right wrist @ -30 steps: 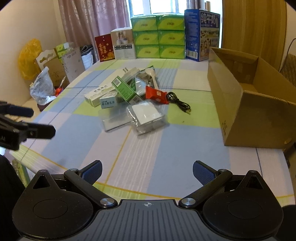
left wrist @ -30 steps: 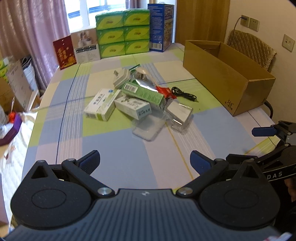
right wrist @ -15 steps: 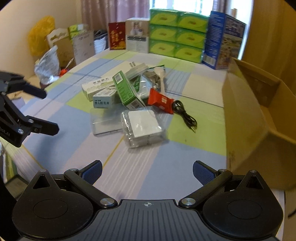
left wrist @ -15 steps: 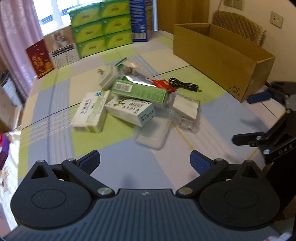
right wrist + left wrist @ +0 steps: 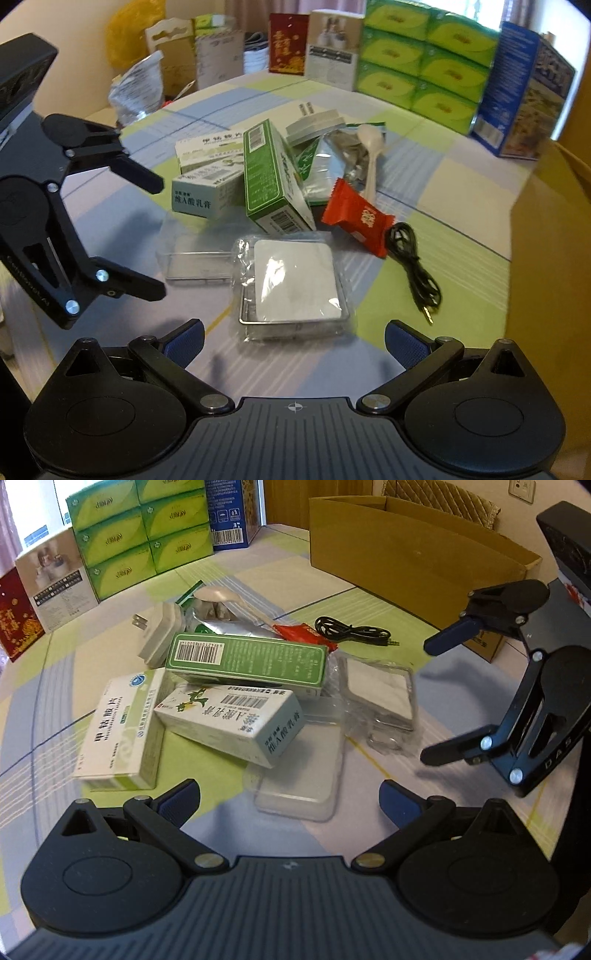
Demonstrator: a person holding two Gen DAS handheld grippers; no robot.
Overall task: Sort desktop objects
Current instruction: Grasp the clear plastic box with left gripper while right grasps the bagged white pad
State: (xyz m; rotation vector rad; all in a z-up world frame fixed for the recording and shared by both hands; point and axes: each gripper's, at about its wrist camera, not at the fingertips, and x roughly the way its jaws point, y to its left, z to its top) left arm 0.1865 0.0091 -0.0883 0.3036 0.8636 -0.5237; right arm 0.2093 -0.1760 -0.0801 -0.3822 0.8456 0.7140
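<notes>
Green and white medicine boxes (image 5: 207, 709) are lying heaped mid-worktop (image 5: 110, 830) as the left gripper (image 5: 290, 801) and right gripper (image 5: 293, 338), both wide and empty, are closing in, meaning sorting has not begun.

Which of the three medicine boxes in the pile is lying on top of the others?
The dark green box with the barcode; it rests tilted across the two white boxes, which lie flat on the tablecloth.

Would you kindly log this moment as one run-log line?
phase: approach | left gripper: open, empty | right gripper: open, empty, nearest the wrapped white pad | cardboard box: no item visible inside
</notes>
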